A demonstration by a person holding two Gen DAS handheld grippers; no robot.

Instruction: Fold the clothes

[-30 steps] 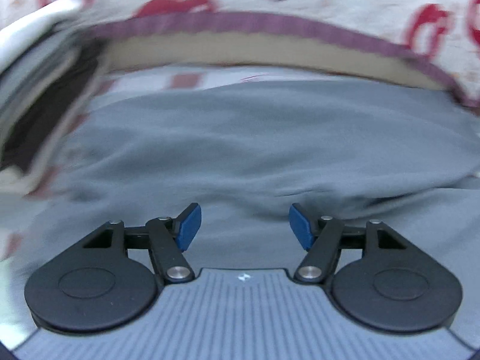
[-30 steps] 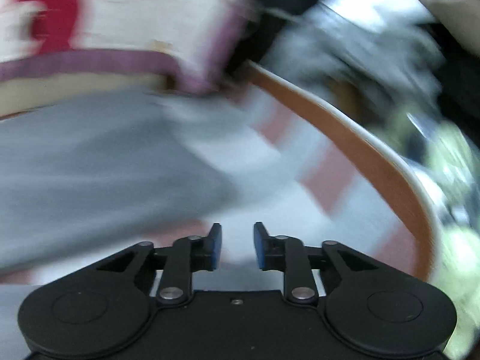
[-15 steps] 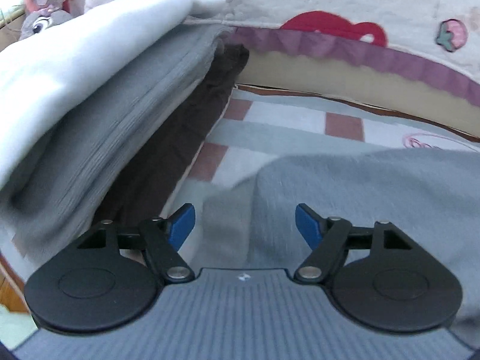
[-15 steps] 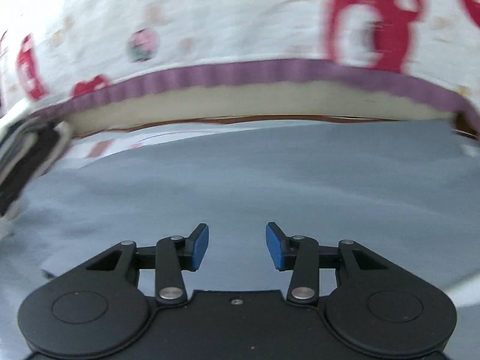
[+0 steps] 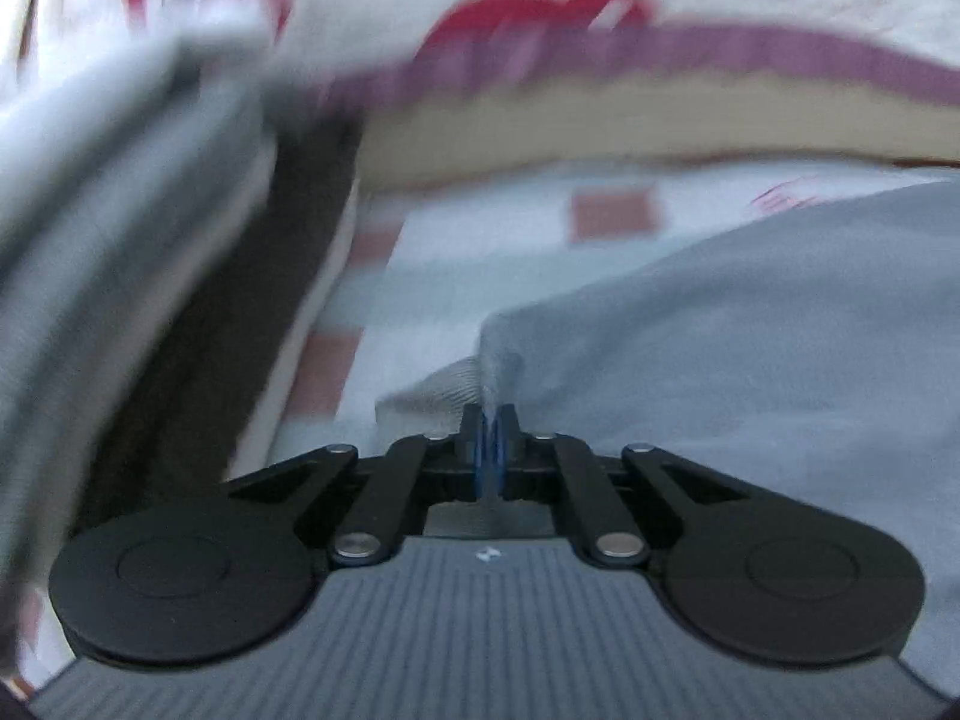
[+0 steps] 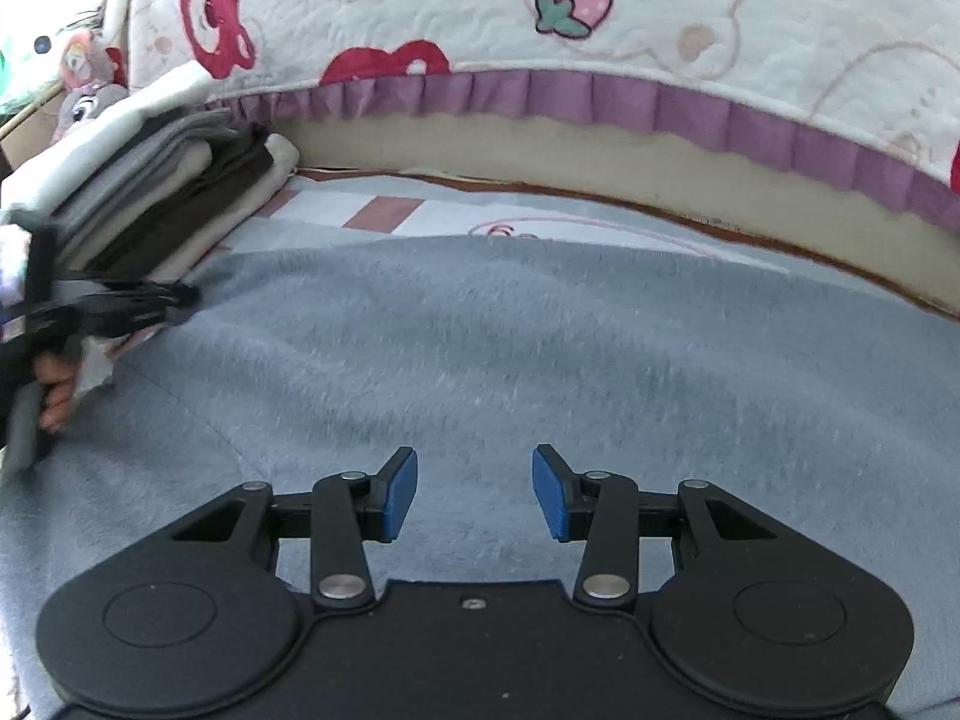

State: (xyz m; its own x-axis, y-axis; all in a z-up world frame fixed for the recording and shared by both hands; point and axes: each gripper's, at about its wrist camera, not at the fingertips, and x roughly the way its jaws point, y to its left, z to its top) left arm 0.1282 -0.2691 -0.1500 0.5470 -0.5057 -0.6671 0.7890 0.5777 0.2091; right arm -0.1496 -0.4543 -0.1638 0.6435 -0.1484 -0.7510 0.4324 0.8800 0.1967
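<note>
A fuzzy blue-grey garment [image 6: 540, 336] lies spread across the checked surface. In the left wrist view my left gripper [image 5: 492, 450] is shut on the garment's left corner [image 5: 498, 360], where a ribbed cuff or hem [image 5: 432, 396] shows beside the pinched cloth. The rest of the garment [image 5: 750, 348] stretches off to the right. My right gripper [image 6: 474, 489] hovers open over the garment's middle, with nothing between its blue pads. The left gripper [image 6: 150, 300] also appears at the left edge of the right wrist view, held by a hand [image 6: 57, 396].
A stack of folded clothes [image 6: 168, 192] in white, grey and brown sits at the left. A quilted cover with red bears and a purple frill [image 6: 600, 102] hangs over a cushion edge at the back. The pink-checked sheet [image 6: 384, 213] shows beyond the garment.
My left gripper has gone from open to shut on the garment's left corner. My right gripper has opened wider and its view has steadied over the garment.
</note>
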